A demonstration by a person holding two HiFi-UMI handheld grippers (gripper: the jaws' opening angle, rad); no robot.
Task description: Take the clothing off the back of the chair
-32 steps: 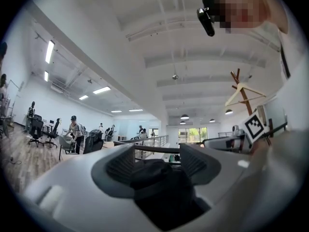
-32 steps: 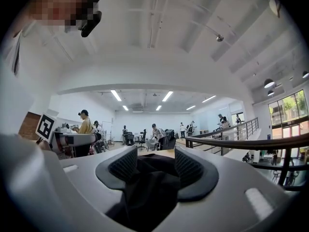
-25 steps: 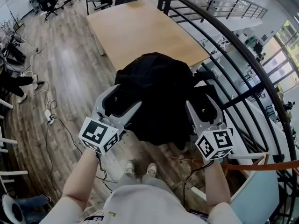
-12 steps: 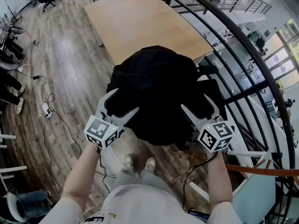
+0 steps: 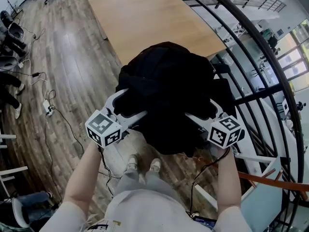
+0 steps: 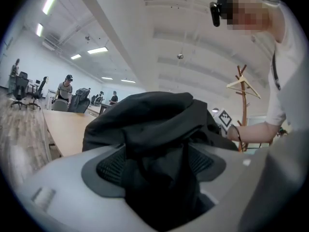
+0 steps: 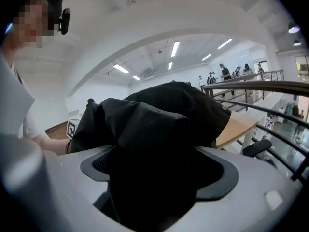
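A black garment (image 5: 166, 95) is heaped over a support it hides, between the near end of a wooden table (image 5: 145, 18) and a curved black railing (image 5: 260, 57); its long axis runs from the table towards the person, the near end hanging towards the floor. The only print is the black-and-white square pattern on each gripper's cube, not readable as words. The left gripper (image 5: 131, 103) and the right gripper (image 5: 199, 108) flank the near end, each with wide jaws opening and dark cloth bunched between them.
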